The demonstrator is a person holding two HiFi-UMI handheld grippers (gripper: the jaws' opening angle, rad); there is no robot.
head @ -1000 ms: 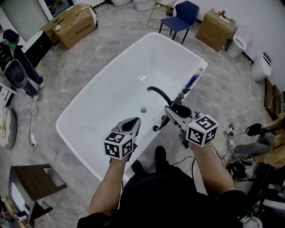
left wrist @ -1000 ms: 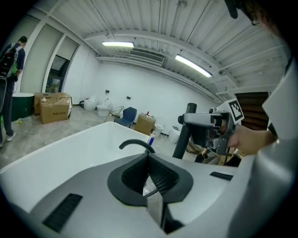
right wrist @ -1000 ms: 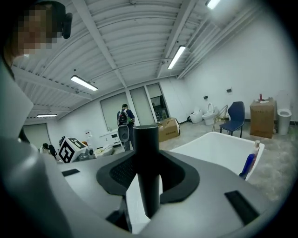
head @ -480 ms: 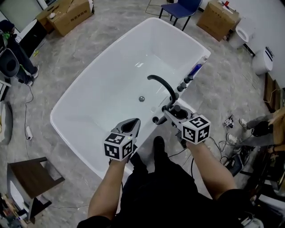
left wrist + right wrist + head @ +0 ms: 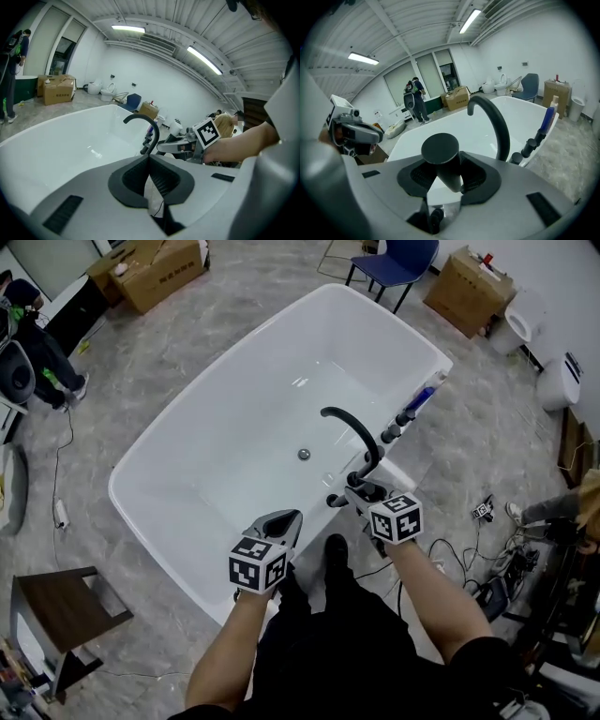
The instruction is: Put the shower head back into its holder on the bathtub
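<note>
Black shower head (image 5: 440, 157), clamped upright in the right gripper's (image 5: 356, 491) fingers, hangs over the tub (image 5: 127, 512) rim beside the spout (image 5: 352, 432); the left gripper's (image 5: 284, 517) fingers are pressed together, empty.

left claw (image 5: 149, 157) closed, empty, white bathtub (image 5: 56, 140), black curved spout (image 5: 143, 116) beyond

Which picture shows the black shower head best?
The right gripper view: the shower head fills the middle, clamped in the right gripper. The head view shows only a small dark bit of it. The left gripper view shows the right gripper from the side, but not the shower head clearly.
</note>
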